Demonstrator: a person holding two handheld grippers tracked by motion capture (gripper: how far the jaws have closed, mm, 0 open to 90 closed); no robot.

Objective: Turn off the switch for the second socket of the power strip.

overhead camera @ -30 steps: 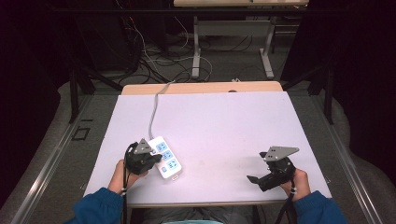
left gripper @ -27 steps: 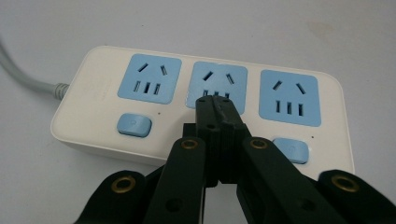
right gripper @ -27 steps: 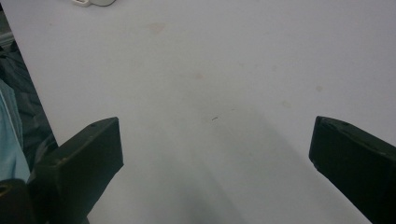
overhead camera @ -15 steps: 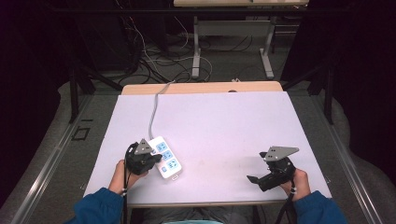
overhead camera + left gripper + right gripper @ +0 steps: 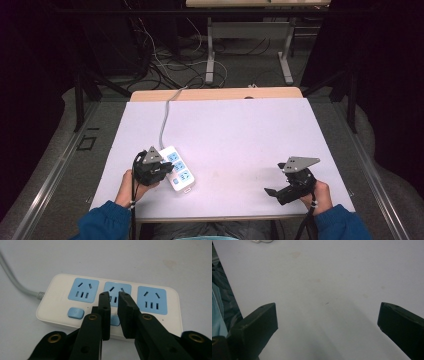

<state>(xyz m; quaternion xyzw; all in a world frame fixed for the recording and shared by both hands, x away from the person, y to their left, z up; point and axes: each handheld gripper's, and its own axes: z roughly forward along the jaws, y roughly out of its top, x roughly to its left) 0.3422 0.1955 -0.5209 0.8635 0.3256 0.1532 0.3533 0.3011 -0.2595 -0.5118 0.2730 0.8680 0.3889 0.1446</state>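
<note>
High view: a white plastic three-outlet power strip with blue socket faces [image 5: 178, 168] lies on the pale lilac table top [image 5: 235, 135] near the front left, its grey cord [image 5: 165, 120] running off the far edge. The left gripper [image 5: 159, 169], held in the person's left hand [image 5: 131, 184], sits just beside the strip's near-left side. The right gripper [image 5: 280, 191], held in the right hand [image 5: 320, 192], rests well apart at the front right.

Left gripper view: the two black jaws stand nearly closed, a narrow gap between them, over the strip's middle socket [image 5: 117, 293] and blue switch button [image 5: 75, 313]; contact with the strip cannot be told.

Right gripper view: the jaws are spread wide over bare table [image 5: 332, 285], holding nothing.
</note>
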